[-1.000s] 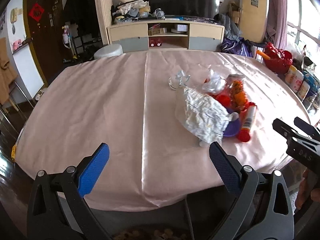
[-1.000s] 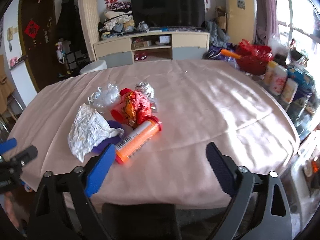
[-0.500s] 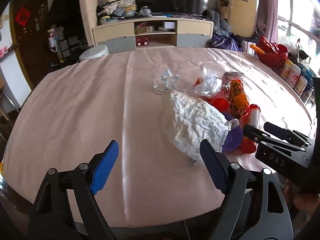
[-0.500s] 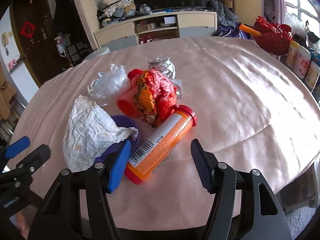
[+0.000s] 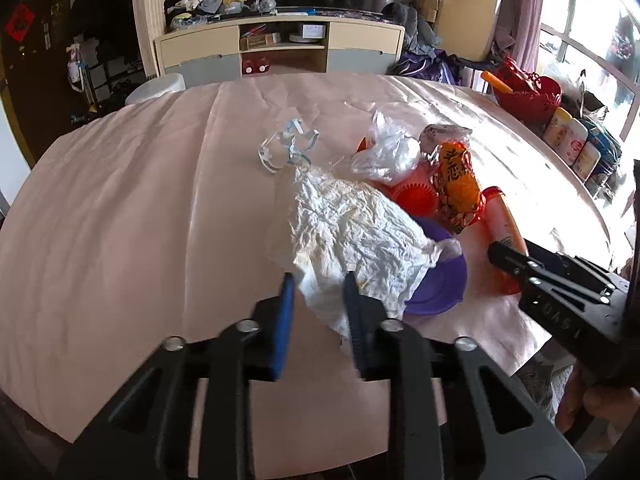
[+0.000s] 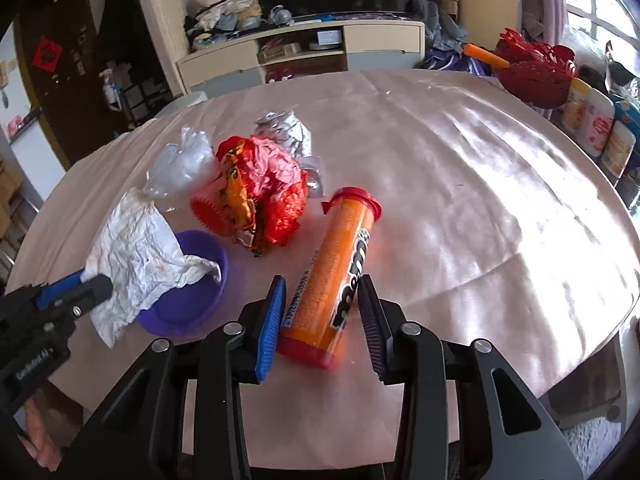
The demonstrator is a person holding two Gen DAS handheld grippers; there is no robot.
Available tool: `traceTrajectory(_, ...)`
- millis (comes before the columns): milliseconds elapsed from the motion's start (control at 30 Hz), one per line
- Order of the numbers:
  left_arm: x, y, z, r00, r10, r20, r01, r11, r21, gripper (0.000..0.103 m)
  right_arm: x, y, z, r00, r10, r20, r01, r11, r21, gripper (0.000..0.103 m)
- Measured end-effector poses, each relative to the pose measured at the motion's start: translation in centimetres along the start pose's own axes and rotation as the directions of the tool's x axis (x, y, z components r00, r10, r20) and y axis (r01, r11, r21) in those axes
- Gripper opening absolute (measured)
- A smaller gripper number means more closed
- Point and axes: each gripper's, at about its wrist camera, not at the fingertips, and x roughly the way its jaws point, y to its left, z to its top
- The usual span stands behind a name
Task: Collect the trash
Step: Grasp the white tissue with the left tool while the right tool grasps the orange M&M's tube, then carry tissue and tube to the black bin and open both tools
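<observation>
Trash lies piled on the pink tablecloth (image 5: 120, 220). My left gripper (image 5: 318, 280) is closing on the near corner of a crumpled white paper (image 5: 352, 232), which fills the gap between its pads. That paper drapes into a purple bowl (image 5: 440, 284). My right gripper (image 6: 322, 284) is closing around the near end of an orange tube (image 6: 340, 264) with red caps, and both pads touch its sides. Behind lie a red and orange snack wrapper (image 6: 264, 188), a clear plastic bag (image 6: 180, 164), crumpled foil (image 6: 286, 128) and a red toothed lid (image 5: 414, 198).
A clear plastic scrap (image 5: 286, 148) lies apart, left of the pile. Bottles (image 6: 596, 128) and a red basket (image 6: 536, 76) stand beyond the table's right edge. A TV cabinet (image 5: 280, 52) and a white stool (image 5: 156, 88) are behind the table.
Both grippers came down and forward to the pile while their jaws narrowed from wide open. The left now straddles the paper's corner, the right the orange tube.
</observation>
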Motion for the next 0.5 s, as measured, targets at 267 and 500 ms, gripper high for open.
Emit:
traceTrajectory(267,-2.3,-0.2,0.9,0.997,0.018,0.076,-0.018,1.0,0.003,0.0,-1.2,0.4,0.3,0.999,0.034,0.026,-0.033,0.999,-0.037,0.029)
traceTrajectory(500,-6.8,-0.9,1.3,0.988,0.031,0.153,-0.03,1.0,-0.006,0.0,-5.7,0.1,1.1,0.993,0.04,0.112,-0.035,0.998,-0.049,0.029)
